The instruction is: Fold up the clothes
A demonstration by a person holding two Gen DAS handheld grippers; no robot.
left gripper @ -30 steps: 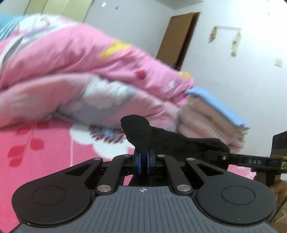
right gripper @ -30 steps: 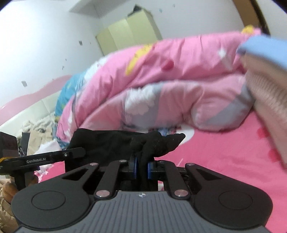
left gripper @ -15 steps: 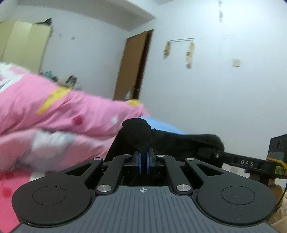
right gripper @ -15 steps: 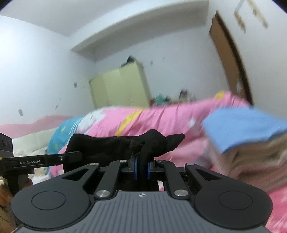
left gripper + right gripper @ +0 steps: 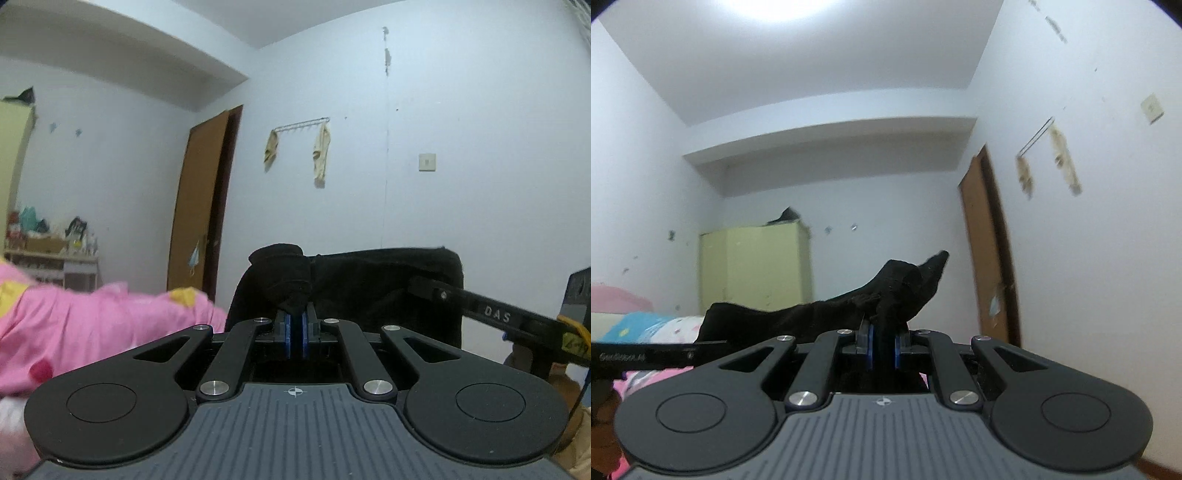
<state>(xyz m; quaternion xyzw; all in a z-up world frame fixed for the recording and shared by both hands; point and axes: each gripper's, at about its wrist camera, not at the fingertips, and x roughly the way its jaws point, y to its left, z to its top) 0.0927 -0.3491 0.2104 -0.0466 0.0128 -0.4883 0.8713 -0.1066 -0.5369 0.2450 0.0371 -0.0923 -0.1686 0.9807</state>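
Both tools are up in the air with one black garment (image 5: 384,291) strung between them. The left tool (image 5: 294,325) is pressed together on a bunched corner of the cloth, which bulges just above its blue pads. From there the fabric runs off to that tool's right, toward the right tool's long black finger poking in from the side. Over on the right tool (image 5: 882,345), the jaws pinch a thicker wad of the same garment (image 5: 820,314), and the cloth trails away to its left toward the left tool.

This looks like the lift-and-spread step, getting the piece hanging flat ahead of a fold. To do it well, I'd say keep both pinches firm, hold the two corners level with each other, and draw the tools apart until the top edge goes taut with no sag. The right-hand wad looks lumpy, so that corner may come out twisted.

Room to move? Plenty. Ahead of both tools there's only wall, a brown door (image 5: 201,206) and a pale cupboard (image 5: 753,269), all well apart. Below and to the left of the left tool lies the pink quilt (image 5: 92,325); the hanging hem is hidden, so I can't tell whether it clears the bed.
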